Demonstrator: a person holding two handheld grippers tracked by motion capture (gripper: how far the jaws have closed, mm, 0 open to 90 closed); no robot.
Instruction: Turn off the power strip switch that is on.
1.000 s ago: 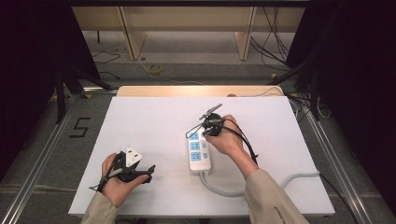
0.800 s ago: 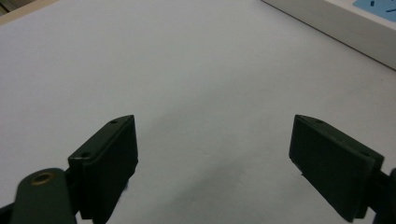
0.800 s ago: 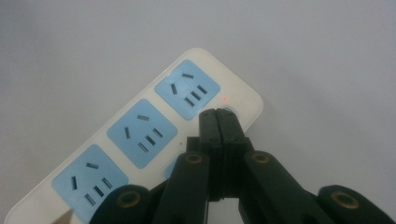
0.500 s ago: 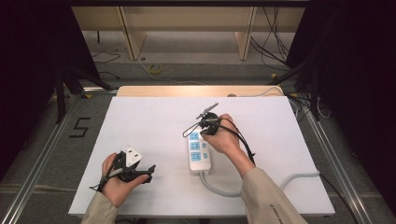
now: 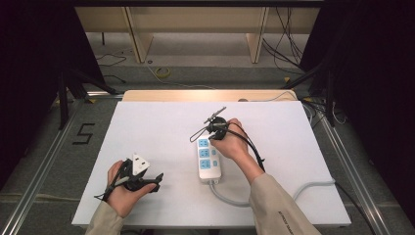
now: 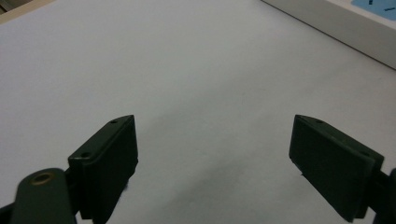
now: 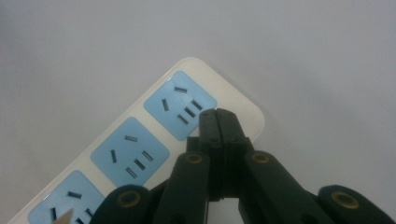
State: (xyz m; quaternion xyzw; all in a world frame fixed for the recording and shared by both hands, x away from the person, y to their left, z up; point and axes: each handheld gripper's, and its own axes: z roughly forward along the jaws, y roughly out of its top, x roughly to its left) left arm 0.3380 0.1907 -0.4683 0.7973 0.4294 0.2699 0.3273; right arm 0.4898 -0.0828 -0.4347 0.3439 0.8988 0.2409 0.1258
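Jaws, left: my left gripper (image 6: 215, 163) sits spread wide with nothing between, low over bare table (image 5: 161, 127) at the near left.
Jaws, right: my right gripper (image 7: 218, 126) is pressed together on nothing, tip over the power strip (image 5: 209, 159), likely to pin it.
Power strip: mid-table, three blue sockets, grey cord (image 5: 303, 188) trailing right.
Room: open surface left and beyond; far edge well apart.

The right hand (image 5: 234, 143) and its right gripper (image 5: 217, 128) have edged slightly toward the near end of the power strip (image 5: 209, 161), the closed jaws now over the farthest blue socket (image 7: 180, 105).
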